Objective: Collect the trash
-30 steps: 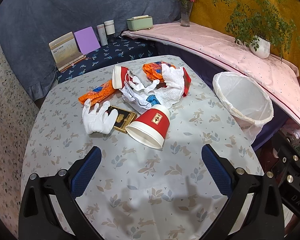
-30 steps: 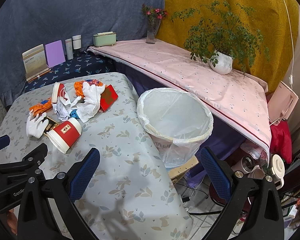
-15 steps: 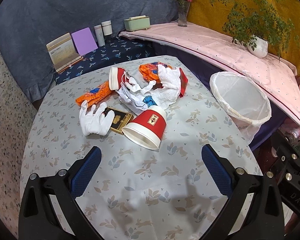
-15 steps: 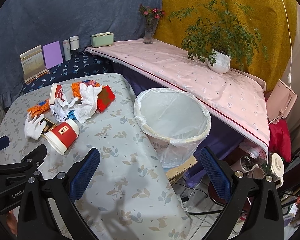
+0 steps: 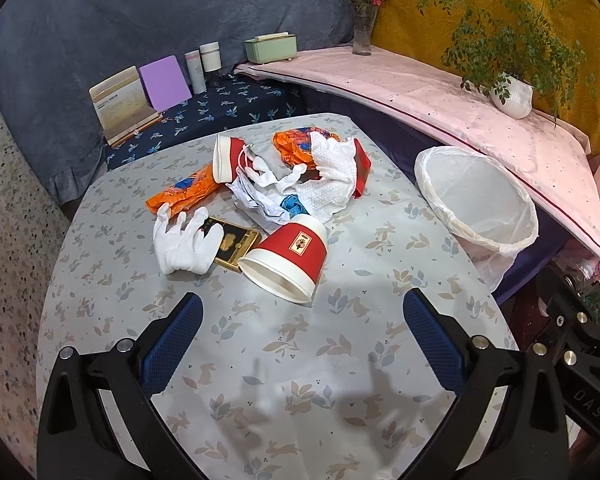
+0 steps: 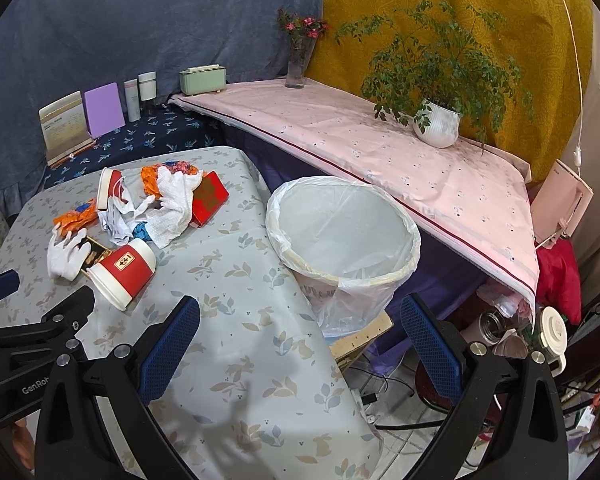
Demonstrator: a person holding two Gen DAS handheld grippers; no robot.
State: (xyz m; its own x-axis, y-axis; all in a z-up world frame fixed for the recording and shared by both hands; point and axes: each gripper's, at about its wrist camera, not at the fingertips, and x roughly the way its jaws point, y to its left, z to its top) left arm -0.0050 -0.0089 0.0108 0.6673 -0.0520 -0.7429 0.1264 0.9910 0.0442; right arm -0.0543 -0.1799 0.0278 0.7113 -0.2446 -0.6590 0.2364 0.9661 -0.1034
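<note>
Left gripper [image 5: 302, 322] sits closer to the tipped red paper cup [image 5: 286, 256] than a second ago; right gripper [image 6: 300, 326] view shifts slightly right, the white-lined waste bin [image 6: 342, 236] nearer centre.

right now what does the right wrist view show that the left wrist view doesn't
Only the right wrist view shows the flat red packet face-on, the clutter on the floor beside the table, including a white-lidded jar, and the whole outside of the bin. Only the left wrist view shows the near red paper cup's open mouth and the black-and-gold box clearly. Both show the open left gripper, the open right gripper, the white cloth glove, the orange wrappers, and the empty white-lined bin beside the table.
</note>
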